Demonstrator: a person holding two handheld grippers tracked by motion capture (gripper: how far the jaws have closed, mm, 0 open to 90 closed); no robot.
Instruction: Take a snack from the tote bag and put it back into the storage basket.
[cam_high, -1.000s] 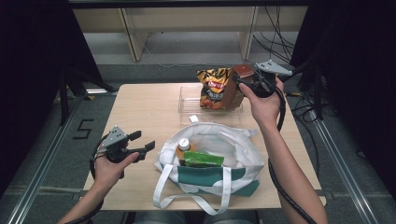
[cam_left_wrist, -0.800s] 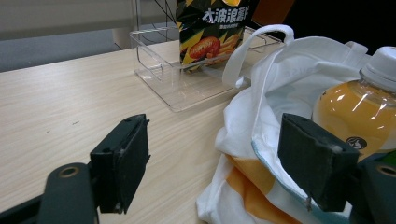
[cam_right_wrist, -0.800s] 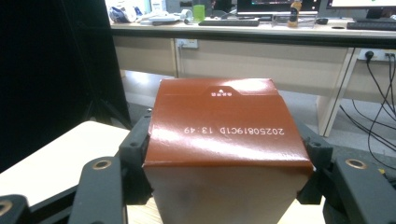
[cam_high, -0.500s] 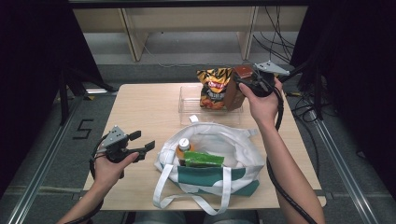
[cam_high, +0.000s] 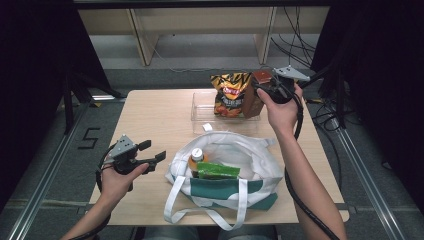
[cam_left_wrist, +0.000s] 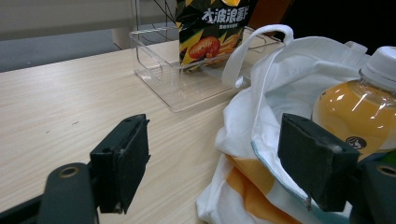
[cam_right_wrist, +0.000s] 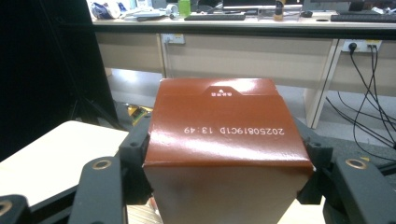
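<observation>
2 claws work a packing job: the right claw (cam_high: 261, 89) pinches a brown box (cam_right_wrist: 227, 140) between its jaws, beside the chip bag (cam_high: 231, 94) in the clear tray (cam_high: 200, 115). The left claw (cam_high: 152, 152) hangs spread, nothing between its jaws, just beside the tote bag (cam_high: 250, 165); next, likely, the box must travel to that bag's open mouth.

Glossy brown card box (cam_right_wrist: 226, 135) between my matt black pads (cam_right_wrist: 135, 144); clear plastic tray (cam_left_wrist: 168, 79), white cloth bag (cam_high: 250, 155), pale wood-grain table (cam_high: 155, 115)

A pale wooden table (cam_high: 150, 115) stood on grey floor (cam_high: 200, 52), a dark "5" mark (cam_high: 88, 138) beside the tabletop's left edge. Beyond its far edge ran a light wooden bench (cam_high: 200, 20), black cables (cam_high: 295, 47) trailing nearby. Black curtains (cam_high: 35, 75) closed both sides.
</observation>
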